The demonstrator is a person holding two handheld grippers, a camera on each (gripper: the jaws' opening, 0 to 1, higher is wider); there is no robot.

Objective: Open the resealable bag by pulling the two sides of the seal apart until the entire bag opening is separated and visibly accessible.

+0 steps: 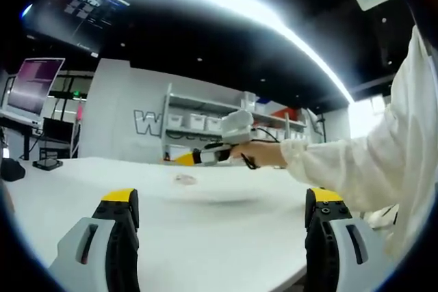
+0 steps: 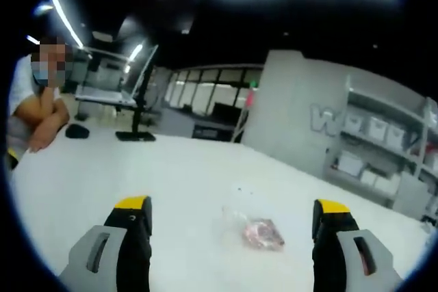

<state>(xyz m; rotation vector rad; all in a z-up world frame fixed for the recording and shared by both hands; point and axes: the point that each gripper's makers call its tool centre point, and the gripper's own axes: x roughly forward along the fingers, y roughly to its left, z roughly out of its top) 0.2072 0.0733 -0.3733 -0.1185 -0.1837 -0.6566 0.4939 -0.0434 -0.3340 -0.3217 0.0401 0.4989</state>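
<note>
A small clear resealable bag (image 2: 256, 230) with something pinkish inside lies flat on the white table (image 2: 102, 176). It rests between and just beyond the wide-apart yellow-tipped jaws of my right gripper (image 2: 233, 206), which is open and empty. In the left gripper view the same bag (image 1: 185, 180) is a small patch far out on the table (image 1: 226, 237). My left gripper (image 1: 222, 200) hovers well short of it, open, with nothing held. The right gripper (image 1: 188, 158), held by a hand in a white sleeve (image 1: 342, 169), reaches in from the right just above the bag.
A person (image 2: 37, 111) sits at the table's far left, leaning on it. A dark mouse (image 2: 76, 130) and a monitor stand (image 2: 135, 135) are near that end. Shelving with white bins (image 1: 198, 124) stands behind the table. Another monitor (image 1: 34, 87) is at the left.
</note>
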